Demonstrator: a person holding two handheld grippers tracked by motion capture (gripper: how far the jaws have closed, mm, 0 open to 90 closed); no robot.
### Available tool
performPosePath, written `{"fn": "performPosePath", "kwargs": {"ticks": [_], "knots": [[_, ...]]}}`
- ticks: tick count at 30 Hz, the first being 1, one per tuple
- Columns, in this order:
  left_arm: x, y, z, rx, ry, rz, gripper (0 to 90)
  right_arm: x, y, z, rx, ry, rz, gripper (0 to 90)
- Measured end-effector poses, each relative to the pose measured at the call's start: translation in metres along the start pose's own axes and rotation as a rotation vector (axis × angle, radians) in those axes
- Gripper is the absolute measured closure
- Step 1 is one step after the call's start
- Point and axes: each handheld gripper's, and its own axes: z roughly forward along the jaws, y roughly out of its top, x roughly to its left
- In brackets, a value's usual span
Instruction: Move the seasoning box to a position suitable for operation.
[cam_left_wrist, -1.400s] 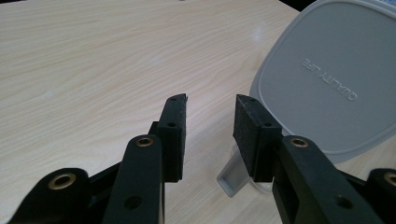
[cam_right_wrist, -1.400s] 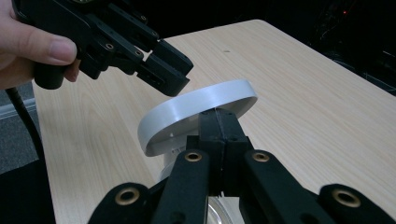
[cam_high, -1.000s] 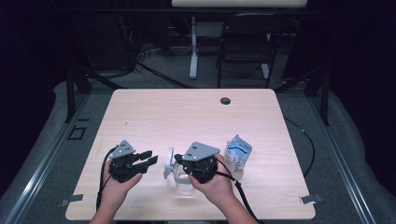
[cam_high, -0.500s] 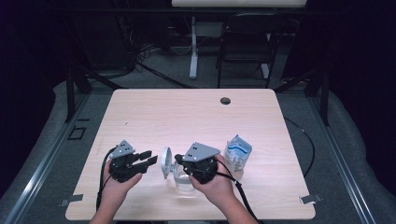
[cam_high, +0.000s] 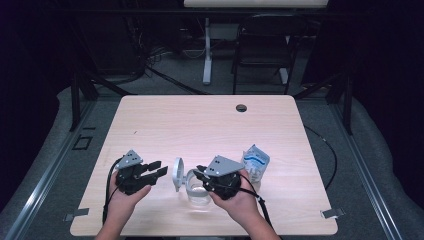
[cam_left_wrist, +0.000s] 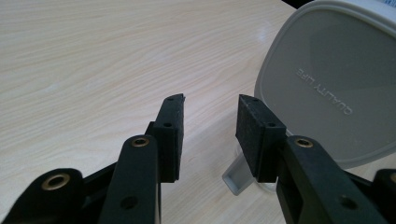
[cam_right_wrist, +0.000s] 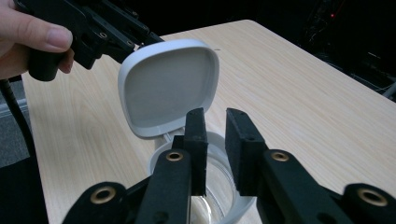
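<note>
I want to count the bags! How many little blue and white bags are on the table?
1. The blue and white bag lies on the table near its right side, just beyond the right hand-held gripper. Another could be hidden behind the hands.

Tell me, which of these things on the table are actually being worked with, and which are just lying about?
Being worked with:
- clear container with its hinged white lid flipped open
- right gripper, jaws just opening over the container's rim, nothing between them
- left gripper, open beside the lid

Lying about:
- blue-and-white pouch
- dark round grommet in the wooden table
</note>
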Motion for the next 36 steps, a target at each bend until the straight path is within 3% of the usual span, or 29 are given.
{"fn": "performPosePath", "kwargs": {"ticks": [6, 17, 36], "knots": [[0.000, -0.001, 0.000, 0.000, 0.002, 0.003, 61.9, -0.003, -0.010, -0.008, -0.017, -0.018, 0.030, 68.8], [0.001, -0.001, -0.003, -0.011, 0.004, -0.010, 60.6, -0.006, -0.026, -0.027, -0.011, -0.039, 0.036, 59.6], [0.001, -0.002, -0.008, -0.014, 0.019, -0.011, 58.2, -0.025, -0.048, -0.058, -0.008, -0.100, 0.107, 56.4]]}}
